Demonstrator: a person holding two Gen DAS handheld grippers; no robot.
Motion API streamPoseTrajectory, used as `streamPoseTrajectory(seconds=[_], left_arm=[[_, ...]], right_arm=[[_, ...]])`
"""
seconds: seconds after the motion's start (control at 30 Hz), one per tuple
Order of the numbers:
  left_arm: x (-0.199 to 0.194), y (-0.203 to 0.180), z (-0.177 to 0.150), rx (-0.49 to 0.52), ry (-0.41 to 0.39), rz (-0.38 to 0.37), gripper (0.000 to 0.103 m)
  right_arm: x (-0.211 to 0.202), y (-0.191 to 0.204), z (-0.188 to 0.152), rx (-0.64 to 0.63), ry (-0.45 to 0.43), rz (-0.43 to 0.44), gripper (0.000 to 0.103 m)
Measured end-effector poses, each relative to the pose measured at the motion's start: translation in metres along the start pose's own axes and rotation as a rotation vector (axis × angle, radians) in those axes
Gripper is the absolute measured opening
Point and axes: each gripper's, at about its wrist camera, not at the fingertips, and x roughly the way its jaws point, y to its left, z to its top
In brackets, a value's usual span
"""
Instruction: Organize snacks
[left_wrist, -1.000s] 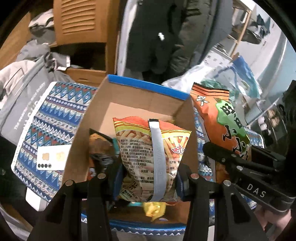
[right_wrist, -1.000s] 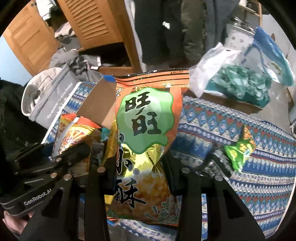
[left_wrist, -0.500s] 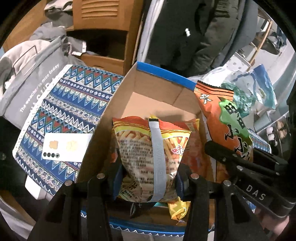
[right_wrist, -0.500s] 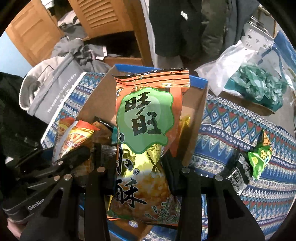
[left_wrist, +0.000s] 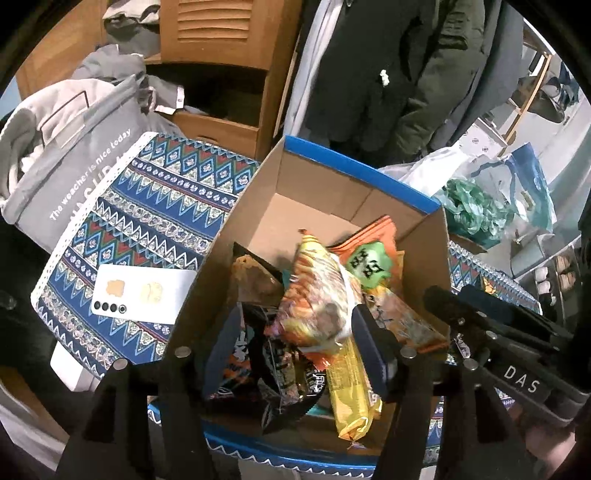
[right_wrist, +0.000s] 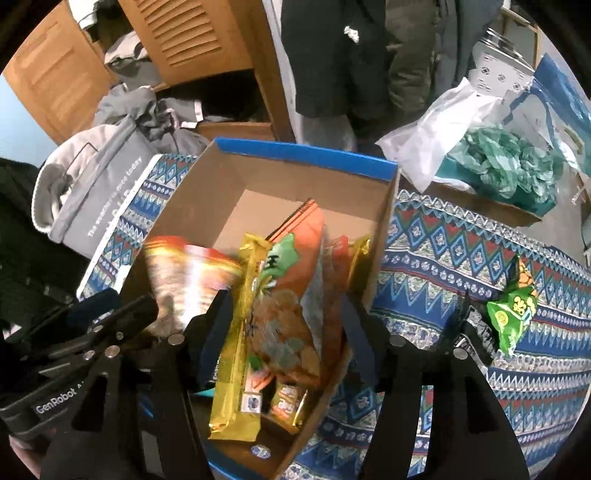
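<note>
- Both my claws hang over the box (left_wrist: 354, 173), fingers spread and gripping nothing: left claw (left_wrist: 299, 350), right claw (right_wrist: 284, 332).
- Between my left fingers, inside the box, the striped bag (left_wrist: 317, 295) lies tilted over a black bag (left_wrist: 277, 373) and a yellow pack (left_wrist: 351, 387).
- Between my right fingers, the orange bag (right_wrist: 295, 280) leans beside that yellow pack (right_wrist: 236, 350).
- Farther right, a green packet (right_wrist: 513, 306) sits on the cloth (right_wrist: 461, 251), well apart from the box.
- Left of the box, a phone (left_wrist: 144, 295) lies on the cloth.
</note>
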Motion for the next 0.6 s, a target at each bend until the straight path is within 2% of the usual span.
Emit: streamPoseTrajectory(seconds=[0.5,0.6], left_arm=[[-0.005,-0.028,-0.005,0.042,-0.004,-0.019,0.065],[-0.005,-0.038,-0.007,0.062,-0.003,-0.026,0.065]], right_arm=[[-0.023,-0.023,-0.006,0.019,-0.024,-0.017,0.062],[-0.027,-0.032,-0.01,0.027,-0.024,-0.022,0.066]])
